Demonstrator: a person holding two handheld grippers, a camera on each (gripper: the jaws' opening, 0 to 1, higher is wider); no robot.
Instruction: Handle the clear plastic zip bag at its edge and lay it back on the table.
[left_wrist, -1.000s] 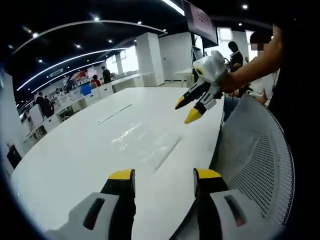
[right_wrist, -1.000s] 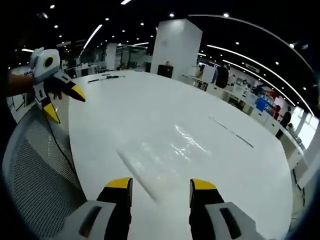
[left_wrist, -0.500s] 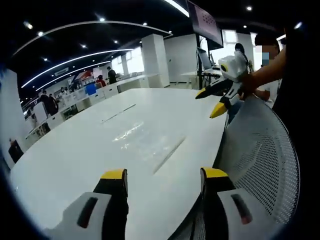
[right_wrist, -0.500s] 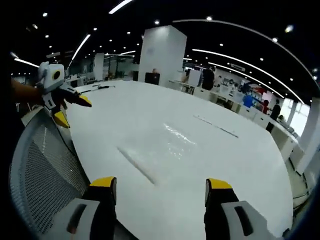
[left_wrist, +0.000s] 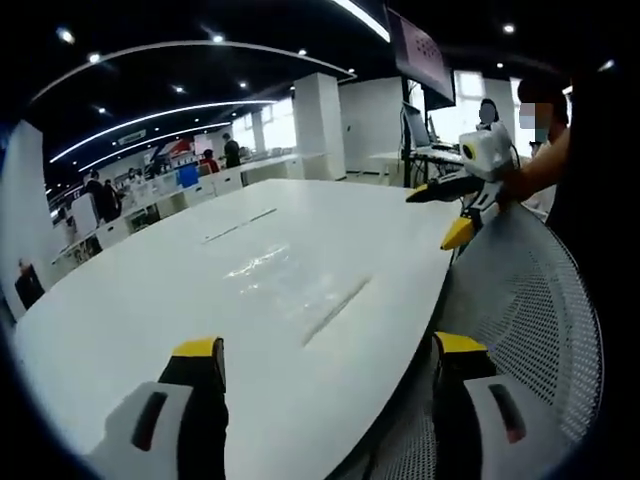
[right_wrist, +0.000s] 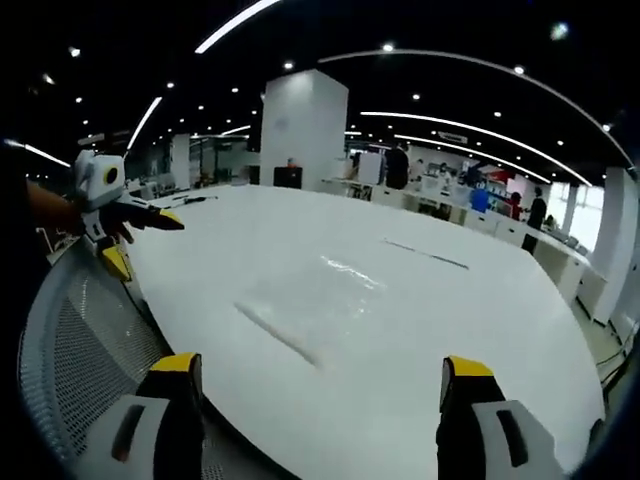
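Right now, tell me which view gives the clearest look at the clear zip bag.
The right gripper view: the zip bag lies flat mid-table, its zip edge a clear dark line near the middle of the picture, its film glinting. In the left gripper view the bag shows too, but fainter.

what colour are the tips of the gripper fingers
Yellow tips on black fingers, clearest in the right gripper view.

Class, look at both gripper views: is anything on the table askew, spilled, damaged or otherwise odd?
Nothing stands out. The clear zip bag lies flat on the white table, a little crinkled and shiny, with nothing spilled. The left gripper and right gripper are both open, away from it.
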